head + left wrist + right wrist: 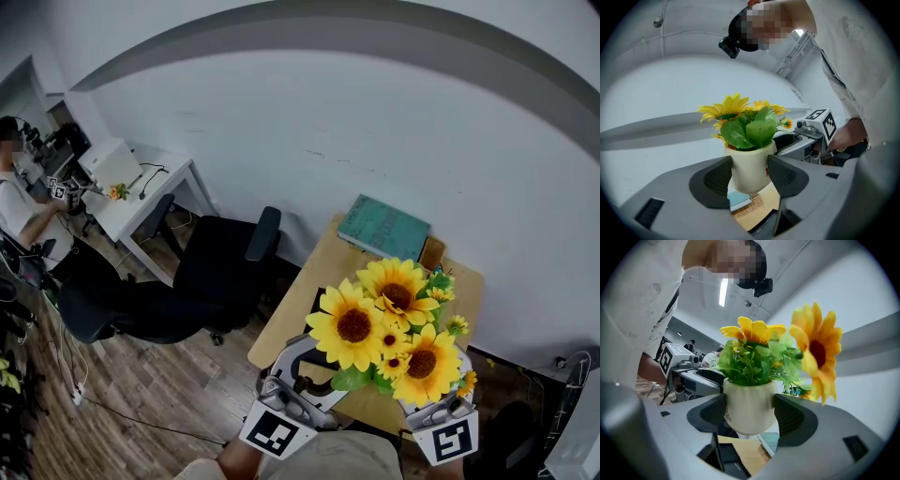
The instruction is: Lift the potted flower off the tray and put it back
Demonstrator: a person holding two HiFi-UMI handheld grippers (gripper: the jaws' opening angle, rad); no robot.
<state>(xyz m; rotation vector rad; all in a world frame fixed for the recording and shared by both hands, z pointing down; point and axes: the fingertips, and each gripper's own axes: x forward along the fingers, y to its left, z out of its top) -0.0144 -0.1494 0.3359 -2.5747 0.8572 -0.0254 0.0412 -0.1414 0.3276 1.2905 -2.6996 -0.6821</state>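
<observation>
Closest in, the left gripper had its jaws clamped on the cream pot, one dark pad pressed to each side. The right gripper pinched the same pot from the opposite side, with its jaws tight on the walls too. In each gripper view we caught the other gripper just behind the leaves.

The pot sat upright and hung in the air, clear of the table. Under its base we saw bare tabletop and a corner of the teal book, with nothing touching the pot from below.

From the head view, the sunflowers filled the middle and hid the pot completely. The two grippers poked out below the blooms, one on each side.

A dark strip of tray peeked out on the table beside the left bloom, and we could not make out more of it. At the table's far end lay the book, with a small brown thing just beside it.

Further off stood a black chair on the wood floor. Beyond it was a white desk against the wall, and a seated person at the far left edge.
</observation>
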